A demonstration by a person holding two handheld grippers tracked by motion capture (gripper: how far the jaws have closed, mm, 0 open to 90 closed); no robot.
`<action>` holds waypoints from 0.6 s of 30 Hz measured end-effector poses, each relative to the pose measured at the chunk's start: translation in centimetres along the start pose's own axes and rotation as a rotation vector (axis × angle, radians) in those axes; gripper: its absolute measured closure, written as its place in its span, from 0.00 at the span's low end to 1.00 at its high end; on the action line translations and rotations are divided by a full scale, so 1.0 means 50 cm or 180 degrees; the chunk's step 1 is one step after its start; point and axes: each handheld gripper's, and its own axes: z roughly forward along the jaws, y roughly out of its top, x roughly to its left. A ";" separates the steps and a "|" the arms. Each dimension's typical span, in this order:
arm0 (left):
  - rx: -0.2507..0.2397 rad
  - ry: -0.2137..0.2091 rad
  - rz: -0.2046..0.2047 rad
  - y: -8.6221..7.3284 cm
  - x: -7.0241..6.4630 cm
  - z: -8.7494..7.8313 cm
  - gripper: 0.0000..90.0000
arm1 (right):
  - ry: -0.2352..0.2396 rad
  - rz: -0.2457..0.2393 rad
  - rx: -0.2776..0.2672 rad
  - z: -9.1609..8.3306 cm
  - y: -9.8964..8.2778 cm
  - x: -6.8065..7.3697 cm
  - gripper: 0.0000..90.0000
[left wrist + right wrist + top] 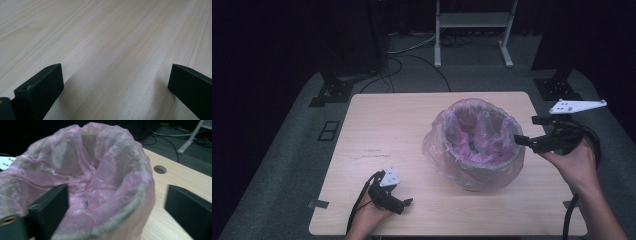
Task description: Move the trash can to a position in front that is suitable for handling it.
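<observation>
A round bin lined with a thin pink plastic bag stands on the right half of the wooden table. The bag is folded loosely over the rim and sags inward. My right gripper hovers just right of the bin at rim height and points at it. Its jaws are open, and in the right gripper view the near rim of the bag lies between and beyond them, untouched. My left gripper rests low near the table's front left edge. Its jaws stand wide open over bare wood and hold nothing.
A small round hole sits in the tabletop beyond the bin. Behind the table are a white stand's legs, floor cables and two black stand bases. Each gripper trails a black cable over the front edge.
</observation>
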 end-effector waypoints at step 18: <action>0.0003 -0.0002 0.0001 0.000 0.000 0.000 0.00 | -0.0184 0.0053 0.0248 0.068 0.029 -0.038 0.17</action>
